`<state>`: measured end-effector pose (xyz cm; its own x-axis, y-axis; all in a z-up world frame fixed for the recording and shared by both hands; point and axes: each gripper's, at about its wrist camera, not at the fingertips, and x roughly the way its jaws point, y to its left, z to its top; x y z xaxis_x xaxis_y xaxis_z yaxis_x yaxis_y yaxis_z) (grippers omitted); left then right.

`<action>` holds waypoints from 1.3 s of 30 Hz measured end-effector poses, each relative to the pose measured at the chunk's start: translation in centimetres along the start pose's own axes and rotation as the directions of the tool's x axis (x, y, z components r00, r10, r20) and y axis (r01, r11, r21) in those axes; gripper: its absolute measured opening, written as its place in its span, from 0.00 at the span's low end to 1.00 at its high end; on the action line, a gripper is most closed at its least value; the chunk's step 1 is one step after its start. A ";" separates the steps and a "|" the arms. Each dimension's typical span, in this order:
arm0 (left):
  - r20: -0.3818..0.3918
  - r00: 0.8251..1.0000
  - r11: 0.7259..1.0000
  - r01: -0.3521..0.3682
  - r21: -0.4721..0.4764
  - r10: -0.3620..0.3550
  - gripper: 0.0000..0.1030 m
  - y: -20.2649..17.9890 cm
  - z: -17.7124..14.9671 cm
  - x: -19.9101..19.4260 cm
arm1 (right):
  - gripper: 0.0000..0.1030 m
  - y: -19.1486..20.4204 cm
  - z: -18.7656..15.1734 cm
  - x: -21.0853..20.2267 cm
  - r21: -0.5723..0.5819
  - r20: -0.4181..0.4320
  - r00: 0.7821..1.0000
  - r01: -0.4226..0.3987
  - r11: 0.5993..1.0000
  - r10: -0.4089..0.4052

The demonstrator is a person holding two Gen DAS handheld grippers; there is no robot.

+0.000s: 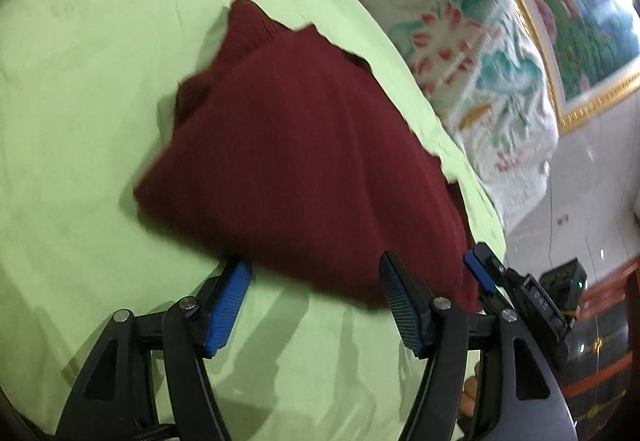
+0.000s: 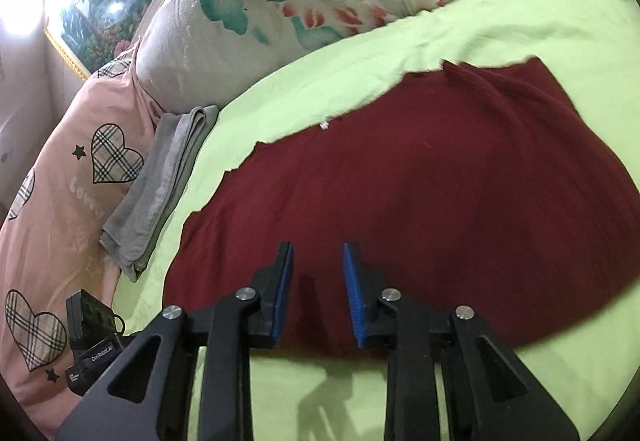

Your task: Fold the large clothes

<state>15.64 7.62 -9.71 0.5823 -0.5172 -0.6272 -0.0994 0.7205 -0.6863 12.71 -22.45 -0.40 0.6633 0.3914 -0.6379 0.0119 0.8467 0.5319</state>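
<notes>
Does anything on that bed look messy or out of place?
Nothing is spilled or damaged. The dark red knitted garment lies folded on the light green sheet, its far edge uneven. A folded grey cloth sits tidily beside the pink heart-patterned pillow.

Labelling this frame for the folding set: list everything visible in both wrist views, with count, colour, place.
sweater: 1, dark red, partly folded on the sheet
bed sheet: 1, light green, under the sweater
floral blanket: 1, white with teal and red flowers, behind the sheet
folded cloth: 1, grey, at the sheet's edge
heart-print bedding: 1, pink, beside the grey cloth
framed painting: 1, gold frame, on the wall
left gripper: black, blue pads, open, empty
right gripper: black, blue pads, open, empty
</notes>
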 end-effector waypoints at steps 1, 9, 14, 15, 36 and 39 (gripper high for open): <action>0.012 1.000 1.000 0.000 -0.019 0.000 0.65 0.1 0.5 0.2 | 0.24 0.3 0.5 0.6 -0.002 -0.003 1.000 0.000 1.000 0.000; 0.077 0.996 0.997 -0.044 -0.060 0.049 0.64 0.5 2.5 1.0 | 0.22 1.3 1.8 7.4 -0.043 -0.138 0.987 0.078 0.996 -0.083; 0.092 0.994 0.995 -0.060 -0.080 0.067 0.56 0.6 3.4 1.2 | 0.21 1.0 0.4 8.0 -0.080 -0.100 0.991 0.079 0.994 -0.087; 0.095 0.993 0.995 -0.067 -0.081 0.074 0.52 0.6 3.6 1.2 | 0.21 0.9 0.4 8.0 -0.077 -0.097 0.992 0.075 0.994 -0.083; -0.083 0.973 0.897 0.229 0.378 -0.214 0.09 -19.0 1.8 8.6 | 0.23 -9.4 3.3 1.0 0.372 0.073 0.974 -0.226 0.900 0.214; -0.180 0.973 0.907 0.200 0.370 -0.141 0.07 -18.8 0.1 14.1 | 0.32 -12.2 3.9 -0.9 0.419 0.111 0.968 -0.252 0.872 0.226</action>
<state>25.79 -13.15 -5.65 0.4354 -0.6881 -0.5804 0.3245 0.7214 -0.6118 14.91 -34.54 -4.13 0.7273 0.5305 -0.4354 0.1572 0.4888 0.8581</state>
